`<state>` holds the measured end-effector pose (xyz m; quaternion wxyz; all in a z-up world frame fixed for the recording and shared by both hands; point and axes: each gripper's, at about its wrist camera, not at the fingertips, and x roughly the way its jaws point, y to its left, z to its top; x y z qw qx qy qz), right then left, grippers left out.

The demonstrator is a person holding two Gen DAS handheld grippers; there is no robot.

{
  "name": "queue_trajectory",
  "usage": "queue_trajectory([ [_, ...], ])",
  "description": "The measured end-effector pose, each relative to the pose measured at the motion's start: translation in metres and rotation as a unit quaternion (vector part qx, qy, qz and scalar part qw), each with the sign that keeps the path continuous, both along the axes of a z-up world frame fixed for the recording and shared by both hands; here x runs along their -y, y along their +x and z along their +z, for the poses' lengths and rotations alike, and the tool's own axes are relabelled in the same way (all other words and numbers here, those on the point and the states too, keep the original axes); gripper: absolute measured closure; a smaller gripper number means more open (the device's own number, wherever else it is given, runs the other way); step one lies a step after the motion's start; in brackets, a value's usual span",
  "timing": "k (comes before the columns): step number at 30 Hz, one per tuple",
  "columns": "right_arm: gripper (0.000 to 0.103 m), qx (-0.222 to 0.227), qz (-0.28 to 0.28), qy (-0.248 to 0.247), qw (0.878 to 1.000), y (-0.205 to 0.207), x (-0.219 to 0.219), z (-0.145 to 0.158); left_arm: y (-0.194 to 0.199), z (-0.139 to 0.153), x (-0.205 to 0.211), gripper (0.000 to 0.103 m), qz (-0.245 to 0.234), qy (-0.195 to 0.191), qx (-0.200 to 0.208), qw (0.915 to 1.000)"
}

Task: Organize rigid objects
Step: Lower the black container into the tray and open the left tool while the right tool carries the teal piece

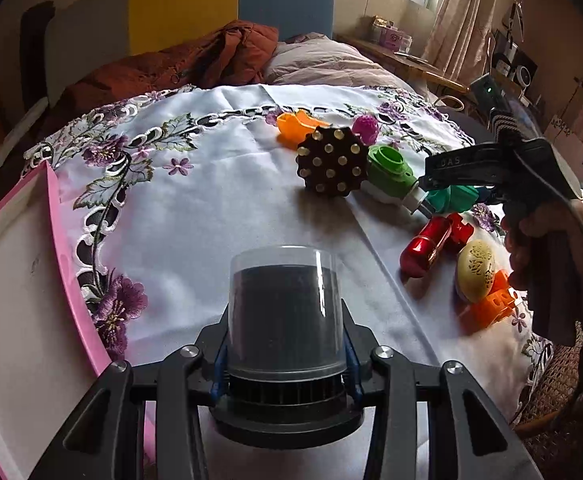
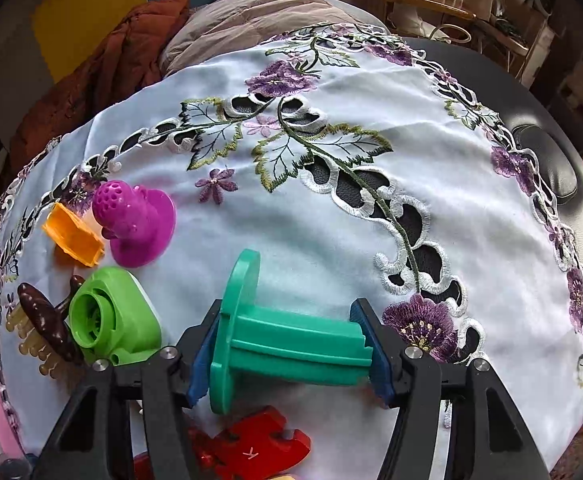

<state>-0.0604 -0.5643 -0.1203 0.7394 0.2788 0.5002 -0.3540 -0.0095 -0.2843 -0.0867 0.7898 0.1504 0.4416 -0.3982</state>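
One teal spool (image 2: 287,344), one capped cylinder (image 1: 285,312)

Raised letters reading "DAS" on the black arm of the right gripper (image 1: 425,196), seen from the left wrist view. A white letter "K" on the red puzzle-shaped piece (image 2: 251,448), near the bottom edge of the right wrist view.
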Motion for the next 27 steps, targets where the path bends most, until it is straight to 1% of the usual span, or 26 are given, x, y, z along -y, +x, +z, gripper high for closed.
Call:
queue_trajectory([
  [3, 0.039, -0.005, 0.006, -0.006, 1.000, 0.002, -0.002, 0.001, -0.002, 0.017, -0.010, 0.059, 0.006, -0.017, 0.014, 0.9997],
  [6, 0.040, -0.012, 0.016, -0.019, 1.000, 0.005, -0.009, 0.003, 0.003, 0.035, -0.024, 0.059, 0.029, -0.032, 0.022, 0.9988],
  [9, 0.040, -0.017, 0.023, -0.028, 0.999, 0.006, -0.012, 0.004, 0.012, 0.051, -0.043, 0.059, 0.064, -0.041, 0.041, 0.9963],
  [12, 0.040, -0.020, 0.030, -0.036, 0.999, 0.005, -0.016, 0.004, 0.023, 0.065, -0.064, 0.059, 0.100, -0.044, 0.065, 0.9919],
  [14, 0.040, -0.022, 0.033, -0.040, 0.998, 0.005, -0.016, 0.004, 0.035, 0.069, -0.078, 0.059, 0.126, -0.044, 0.068, 0.9887],
  [17, 0.040, -0.024, 0.035, -0.043, 0.998, 0.004, -0.015, 0.004, 0.058, 0.065, -0.099, 0.059, 0.161, -0.036, 0.060, 0.9844],
  [19, 0.040, -0.026, 0.038, -0.047, 0.998, 0.006, -0.016, 0.003, 0.081, 0.057, -0.115, 0.059, 0.187, -0.036, 0.030, 0.9812],
  [24, 0.041, -0.032, 0.045, -0.055, 0.997, 0.007, -0.019, 0.004, 0.137, 0.027, -0.155, 0.059, 0.254, -0.016, -0.012, 0.9669],
  [27, 0.041, -0.035, 0.049, -0.060, 0.996, 0.007, -0.020, 0.004, 0.169, 0.009, -0.174, 0.059, 0.286, 0.008, -0.021, 0.9581],
])
